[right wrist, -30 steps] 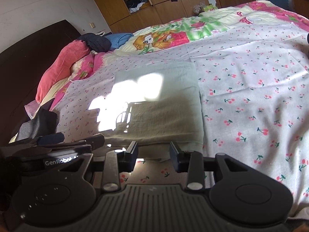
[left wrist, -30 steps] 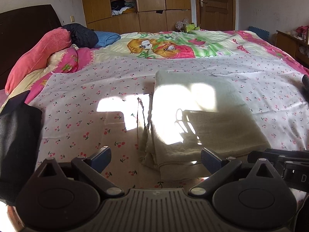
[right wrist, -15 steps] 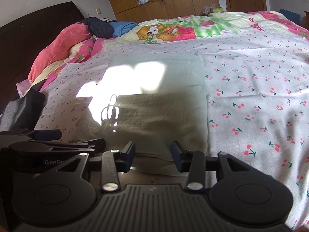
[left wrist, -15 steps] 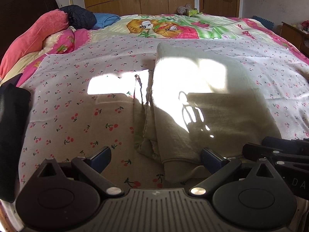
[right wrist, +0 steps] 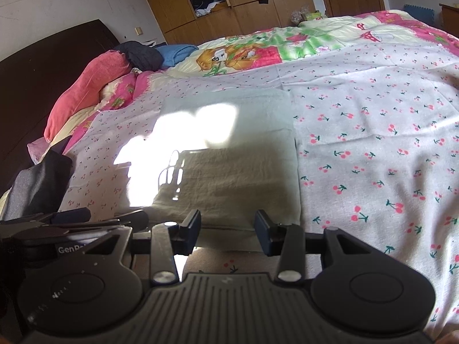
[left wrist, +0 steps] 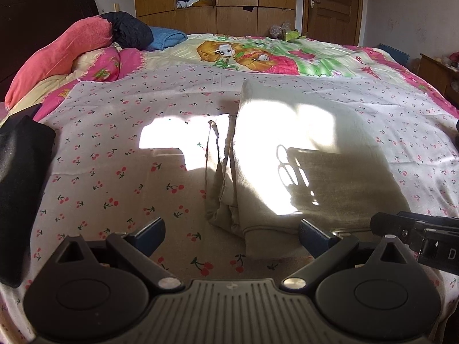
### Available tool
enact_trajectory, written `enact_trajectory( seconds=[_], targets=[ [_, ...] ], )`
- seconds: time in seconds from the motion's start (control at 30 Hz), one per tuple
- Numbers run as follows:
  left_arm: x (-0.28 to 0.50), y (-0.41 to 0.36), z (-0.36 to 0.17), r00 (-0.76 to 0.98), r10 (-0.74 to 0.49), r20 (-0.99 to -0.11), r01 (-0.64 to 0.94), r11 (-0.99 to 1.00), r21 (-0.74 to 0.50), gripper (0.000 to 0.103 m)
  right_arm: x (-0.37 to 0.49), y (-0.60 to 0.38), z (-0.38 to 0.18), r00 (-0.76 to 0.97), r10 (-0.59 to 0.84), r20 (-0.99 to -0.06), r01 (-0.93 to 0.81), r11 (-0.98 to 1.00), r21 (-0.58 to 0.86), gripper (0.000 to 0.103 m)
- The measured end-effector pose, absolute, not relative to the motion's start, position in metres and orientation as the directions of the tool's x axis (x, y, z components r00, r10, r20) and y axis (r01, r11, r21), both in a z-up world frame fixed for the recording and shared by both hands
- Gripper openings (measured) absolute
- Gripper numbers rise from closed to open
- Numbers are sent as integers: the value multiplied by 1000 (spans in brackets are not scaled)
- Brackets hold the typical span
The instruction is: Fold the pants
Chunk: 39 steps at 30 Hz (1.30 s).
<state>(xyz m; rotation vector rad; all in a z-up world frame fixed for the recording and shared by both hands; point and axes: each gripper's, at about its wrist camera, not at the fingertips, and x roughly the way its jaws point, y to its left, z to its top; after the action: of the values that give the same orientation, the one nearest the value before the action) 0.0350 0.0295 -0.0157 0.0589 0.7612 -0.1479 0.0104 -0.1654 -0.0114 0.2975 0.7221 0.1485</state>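
Beige pants (left wrist: 301, 157) lie folded into a flat rectangle on the cherry-print sheet (left wrist: 114, 149), half in sunlight. My left gripper (left wrist: 231, 229) is open wide just before their near left corner, with nothing between its fingers. My right gripper (right wrist: 228, 218) hovers at the near edge of the pants (right wrist: 229, 149), its jaws partly apart and not touching the cloth. Each gripper shows in the other's view: the right gripper (left wrist: 401, 223) at the right, the left gripper (right wrist: 86, 218) at the left.
A dark folded garment (left wrist: 20, 177) lies at the bed's left edge. Pink pillows (left wrist: 57, 57) and dark and blue clothes are heaped by the headboard. A cartoon quilt (left wrist: 258, 54) covers the far bed. A wooden wardrobe (left wrist: 215, 0) and a door stand behind.
The right gripper's jaws have spread slightly. Both grippers stay at the near edge of the pants, and the pants have not moved.
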Motion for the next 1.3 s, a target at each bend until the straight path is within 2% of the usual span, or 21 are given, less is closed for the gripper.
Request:
enact_trajectory(
  seconds=[1.3],
  targets=[
    [34, 30, -15, 735, -112, -668, 137, 990, -16, 103, 6, -167, -14, 746, 234, -624, -22, 944, 328, 43]
  ],
)
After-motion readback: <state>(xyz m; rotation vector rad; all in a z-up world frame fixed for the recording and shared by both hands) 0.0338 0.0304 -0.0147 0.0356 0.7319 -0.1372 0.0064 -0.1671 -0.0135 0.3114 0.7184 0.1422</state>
